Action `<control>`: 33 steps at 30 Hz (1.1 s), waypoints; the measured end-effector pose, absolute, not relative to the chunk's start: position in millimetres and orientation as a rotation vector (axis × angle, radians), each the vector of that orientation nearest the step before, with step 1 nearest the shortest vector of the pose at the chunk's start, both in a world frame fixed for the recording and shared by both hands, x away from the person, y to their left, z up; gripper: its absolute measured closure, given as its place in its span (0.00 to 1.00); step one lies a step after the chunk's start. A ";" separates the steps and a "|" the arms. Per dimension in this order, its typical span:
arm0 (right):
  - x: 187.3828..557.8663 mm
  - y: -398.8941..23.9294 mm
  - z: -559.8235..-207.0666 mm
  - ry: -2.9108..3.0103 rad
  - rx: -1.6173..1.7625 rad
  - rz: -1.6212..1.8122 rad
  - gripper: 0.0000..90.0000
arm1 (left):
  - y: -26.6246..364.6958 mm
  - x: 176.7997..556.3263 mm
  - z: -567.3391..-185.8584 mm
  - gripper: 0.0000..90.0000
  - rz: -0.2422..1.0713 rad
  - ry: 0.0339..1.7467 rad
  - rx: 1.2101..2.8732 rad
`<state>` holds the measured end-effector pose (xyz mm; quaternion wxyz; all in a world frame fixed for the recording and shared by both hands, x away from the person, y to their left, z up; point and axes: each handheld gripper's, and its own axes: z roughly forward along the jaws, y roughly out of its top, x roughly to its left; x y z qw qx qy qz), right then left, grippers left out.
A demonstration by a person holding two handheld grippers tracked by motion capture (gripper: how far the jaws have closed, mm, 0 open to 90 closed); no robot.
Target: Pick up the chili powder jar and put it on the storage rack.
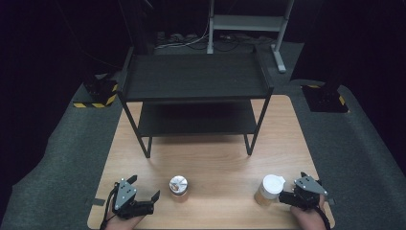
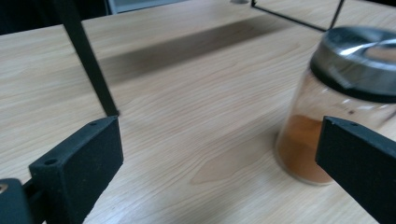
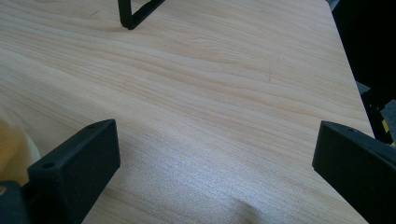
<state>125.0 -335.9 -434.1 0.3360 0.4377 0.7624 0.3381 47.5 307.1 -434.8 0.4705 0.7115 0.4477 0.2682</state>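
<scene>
A glass jar with a silver lid (image 1: pixel 179 188) (image 2: pixel 341 93) holds orange-brown powder and stands on the wooden table (image 1: pixel 215 158) near its front edge. Just left of it, my left gripper (image 1: pixel 143 188) (image 2: pixel 219 154) is open, and the jar sits off to the side behind its right jaw, not between the jaws. Front right stands a second jar with a white lid (image 1: pixel 269 189). My right gripper (image 1: pixel 291 186) (image 3: pixel 215 158) is open right beside it, with bare wood between the jaws. A pale yellow blur (image 3: pixel 11 149) at the left edge looks like that jar.
A black two-tier shelf (image 1: pixel 196 76) takes up the back half of the table; one of its legs (image 2: pixel 88 60) and a foot bar (image 3: pixel 137 14) are seen ahead of the grippers. Grey carpet and black stands with hazard stripes (image 1: pixel 98 93) surround the table.
</scene>
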 end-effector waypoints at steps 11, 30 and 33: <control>125.8 -335.4 -433.6 1.995 1.138 0.876 0.00 | 305.7 42.9 -429.2 0.01 0.649 1.044 1.701; 126.1 -335.4 -433.4 2.002 1.132 0.874 0.00 | 278.7 41.2 -425.1 0.01 0.641 0.947 1.693; 126.1 -335.4 -433.4 2.002 1.131 0.874 0.00 | 273.5 42.9 -425.8 0.00 0.634 0.934 1.693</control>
